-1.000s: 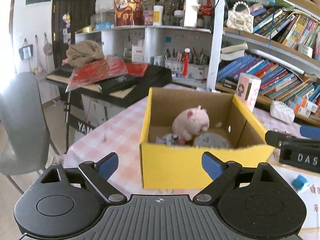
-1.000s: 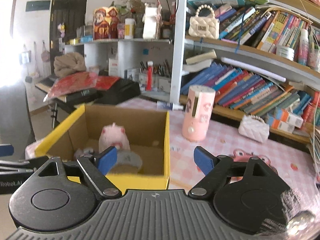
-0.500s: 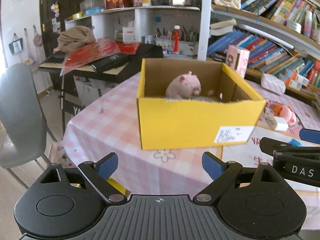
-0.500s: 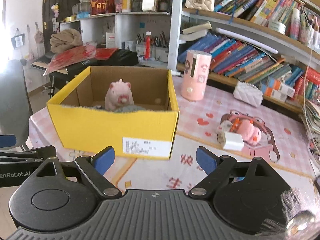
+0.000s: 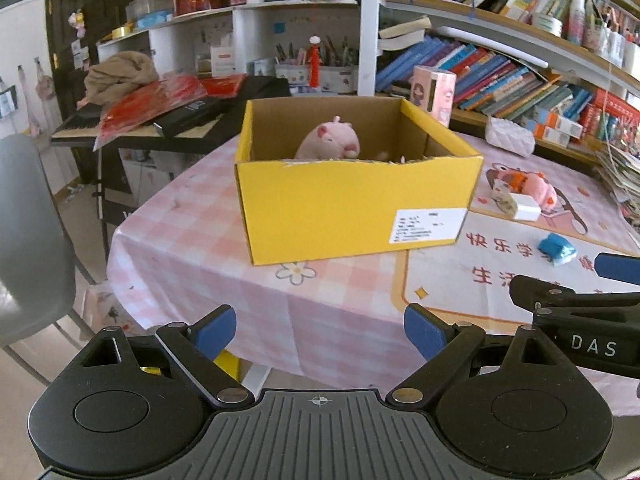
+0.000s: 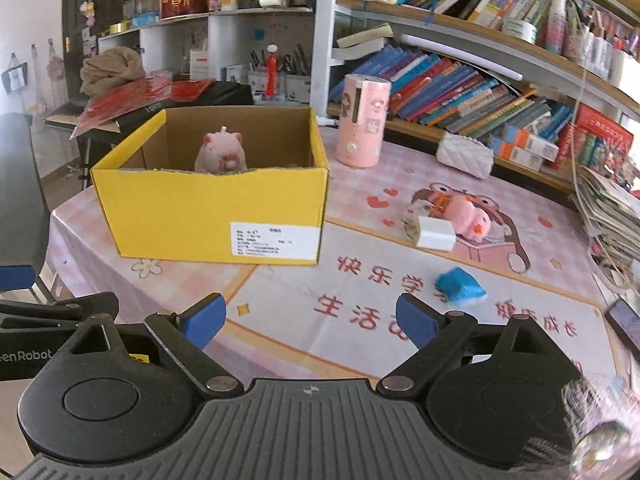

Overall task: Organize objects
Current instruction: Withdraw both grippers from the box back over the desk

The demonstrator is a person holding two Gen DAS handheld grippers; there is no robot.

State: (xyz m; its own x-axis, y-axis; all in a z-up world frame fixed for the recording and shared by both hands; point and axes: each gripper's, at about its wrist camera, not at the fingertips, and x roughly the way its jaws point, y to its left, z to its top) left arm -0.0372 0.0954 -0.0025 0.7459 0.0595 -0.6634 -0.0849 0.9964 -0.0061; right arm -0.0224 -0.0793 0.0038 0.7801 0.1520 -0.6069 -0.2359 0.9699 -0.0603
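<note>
So both sets of jaws are spread wide with nothing in them: the left gripper hangs over the near edge of the table with only pink checked tablecloth between its blue pads, and the right gripper has its jaws opening wider right now, empty too, pads hovering above the printed mat without touching anything. Just past the right gripper's right-hand pad sits a small blue packet on the mat, close but clear of it. Further out there's a white charger block lying right up against a little pink plush. The yellow cardboard box stands upright on the left part of the table, label facing the cameras, with a pink pig plush poking up inside it. Behind the box, a pink cylinder stands upright, and a white quilted pouch lies near the bookshelf.
</note>
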